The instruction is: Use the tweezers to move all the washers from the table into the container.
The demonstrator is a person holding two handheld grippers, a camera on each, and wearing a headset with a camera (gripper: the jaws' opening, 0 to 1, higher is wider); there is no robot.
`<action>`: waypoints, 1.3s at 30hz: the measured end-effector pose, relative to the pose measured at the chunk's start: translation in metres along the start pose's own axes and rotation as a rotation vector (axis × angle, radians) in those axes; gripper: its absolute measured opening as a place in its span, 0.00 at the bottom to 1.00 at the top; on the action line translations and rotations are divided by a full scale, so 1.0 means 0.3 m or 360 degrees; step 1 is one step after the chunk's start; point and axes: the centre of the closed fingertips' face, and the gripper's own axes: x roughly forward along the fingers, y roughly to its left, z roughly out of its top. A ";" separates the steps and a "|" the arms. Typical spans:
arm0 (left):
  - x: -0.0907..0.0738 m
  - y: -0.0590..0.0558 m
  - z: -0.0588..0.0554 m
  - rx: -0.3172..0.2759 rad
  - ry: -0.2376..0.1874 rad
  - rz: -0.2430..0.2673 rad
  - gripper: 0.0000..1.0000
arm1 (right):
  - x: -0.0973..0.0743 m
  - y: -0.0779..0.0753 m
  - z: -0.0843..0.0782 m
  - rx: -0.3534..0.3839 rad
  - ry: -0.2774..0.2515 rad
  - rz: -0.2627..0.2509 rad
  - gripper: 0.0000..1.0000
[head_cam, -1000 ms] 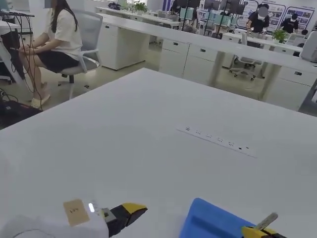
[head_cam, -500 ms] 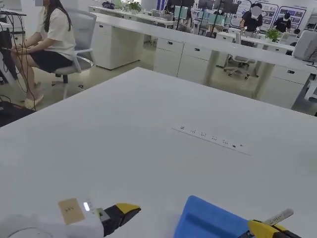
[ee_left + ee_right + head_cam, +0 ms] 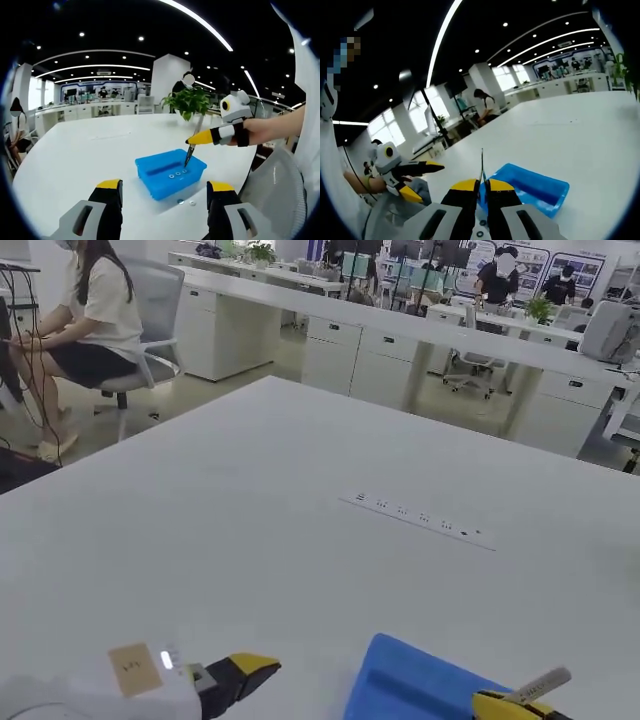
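A blue container (image 3: 155,182) sits on the white table with several washers (image 3: 177,173) lying in it. Two more washers (image 3: 186,202) rest on the table just in front of it. My right gripper (image 3: 194,139) is shut on the tweezers (image 3: 192,148), whose tips point down into the container. In the right gripper view the tweezers (image 3: 482,167) stick out from the shut right gripper (image 3: 481,186) over the container (image 3: 535,189). My left gripper (image 3: 165,186) stands open and empty short of the container. In the head view the left gripper (image 3: 250,672) is left of the container (image 3: 400,685).
The white table (image 3: 300,540) stretches far ahead, with a flush power strip (image 3: 418,520) set in its middle. A person (image 3: 95,315) sits on a chair at the far left. Other desks and people stand beyond the table.
The head camera has drifted, so the room has slid up and left. The right gripper with the tweezers shifted slightly at the container. The left gripper holds about the same place.
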 end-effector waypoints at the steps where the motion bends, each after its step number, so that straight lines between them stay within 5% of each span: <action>1: 0.000 -0.001 0.002 -0.0002 -0.0006 -0.0003 0.68 | 0.005 0.010 -0.008 -0.0009 0.0013 0.0017 0.03; 16: 0.000 -0.003 -0.001 0.0002 0.0003 -0.0011 0.68 | 0.050 0.055 -0.120 -0.0071 0.0179 0.0133 0.04; 23: 0.004 -0.008 -0.004 0.0007 0.0016 -0.0020 0.68 | 0.074 0.058 -0.191 -0.0124 0.0266 0.0114 0.04; 39: 0.010 -0.022 -0.017 0.0028 0.0055 -0.0056 0.67 | 0.109 0.052 -0.250 -0.0329 0.0358 0.0081 0.04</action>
